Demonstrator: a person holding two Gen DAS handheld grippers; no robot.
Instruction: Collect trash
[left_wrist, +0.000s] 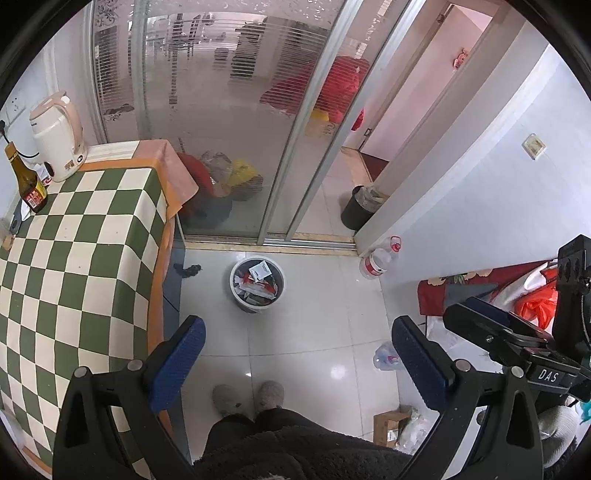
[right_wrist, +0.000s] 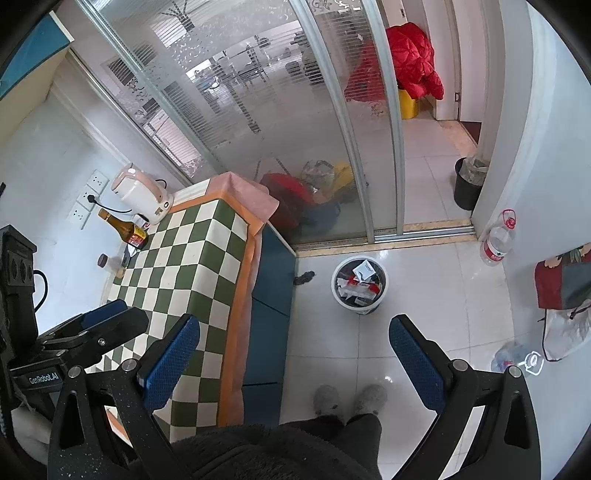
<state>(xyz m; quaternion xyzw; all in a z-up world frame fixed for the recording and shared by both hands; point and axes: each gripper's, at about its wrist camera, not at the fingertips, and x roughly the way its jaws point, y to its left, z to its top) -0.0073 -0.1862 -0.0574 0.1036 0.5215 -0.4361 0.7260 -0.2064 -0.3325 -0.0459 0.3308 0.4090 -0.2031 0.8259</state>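
Note:
A round white trash bin (left_wrist: 257, 284) full of paper and wrappers stands on the tiled floor near the sliding glass door; it also shows in the right wrist view (right_wrist: 359, 284). My left gripper (left_wrist: 297, 336) is open and empty, held high above the floor in front of the bin. My right gripper (right_wrist: 293, 332) is open and empty, also held high. A crushed clear plastic bottle (left_wrist: 386, 356) lies on the floor at the right, also in the right wrist view (right_wrist: 511, 356). A small dark scrap (left_wrist: 188, 270) lies by the cabinet foot.
A checkered tablecloth (left_wrist: 74, 258) covers the counter at left, with a kettle (left_wrist: 57, 134) and a brown bottle (left_wrist: 27, 179). A large water bottle (left_wrist: 378, 260) stands by the wall. A black bin (left_wrist: 356, 208) stands past the door. A cardboard box (left_wrist: 389, 428) and bags lie at right.

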